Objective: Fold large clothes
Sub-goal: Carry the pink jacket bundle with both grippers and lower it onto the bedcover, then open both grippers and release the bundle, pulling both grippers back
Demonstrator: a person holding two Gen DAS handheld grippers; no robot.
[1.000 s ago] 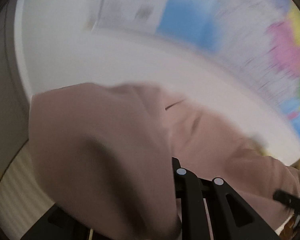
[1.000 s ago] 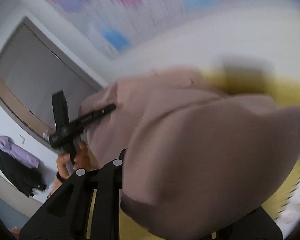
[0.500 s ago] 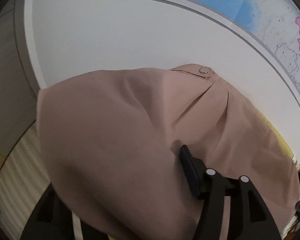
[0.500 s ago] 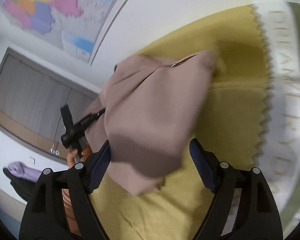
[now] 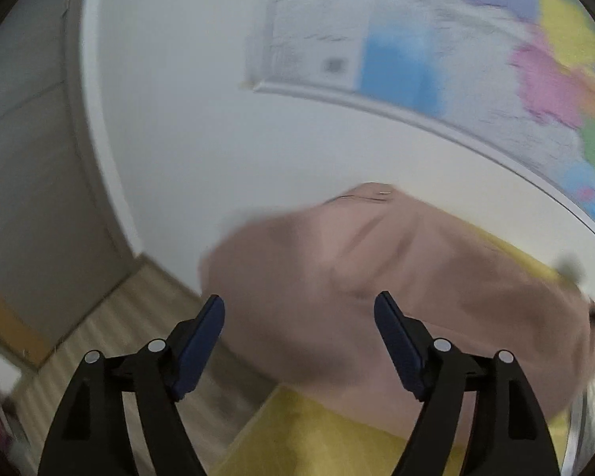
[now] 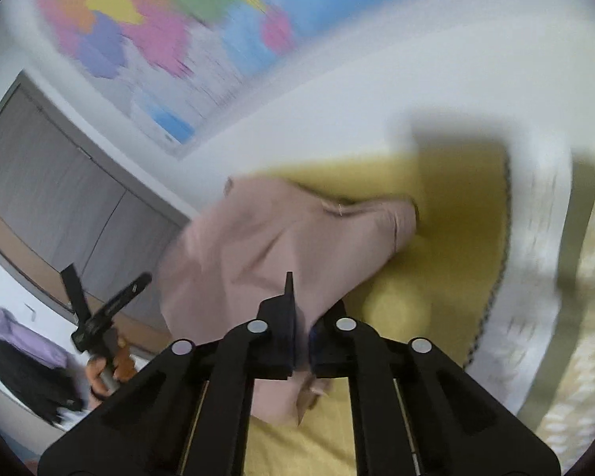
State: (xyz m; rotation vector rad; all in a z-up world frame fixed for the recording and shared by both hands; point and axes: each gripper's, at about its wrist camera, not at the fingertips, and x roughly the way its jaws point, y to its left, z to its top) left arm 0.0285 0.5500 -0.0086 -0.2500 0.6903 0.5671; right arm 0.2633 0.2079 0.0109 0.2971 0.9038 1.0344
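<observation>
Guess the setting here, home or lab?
Likely a home room, perhaps a bedroom: a wall map, a yellow bedspread-like cover under the pink garment, and clothes heaped at the side.

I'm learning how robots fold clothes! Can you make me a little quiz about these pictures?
1. True or false: the left hand-held gripper is squeezing the pink garment.
2. Which colour is the cloth under the garment?
A. blue
B. yellow
C. black
3. Fill the gap: the right hand-held gripper is ____ on the pink garment.

Key
1. False: its jaws stand wide apart, with nothing between them.
2. B: yellow cloth shows beneath the garment in both views.
3. Shut: the fabric is pinched between its jaws.
</observation>
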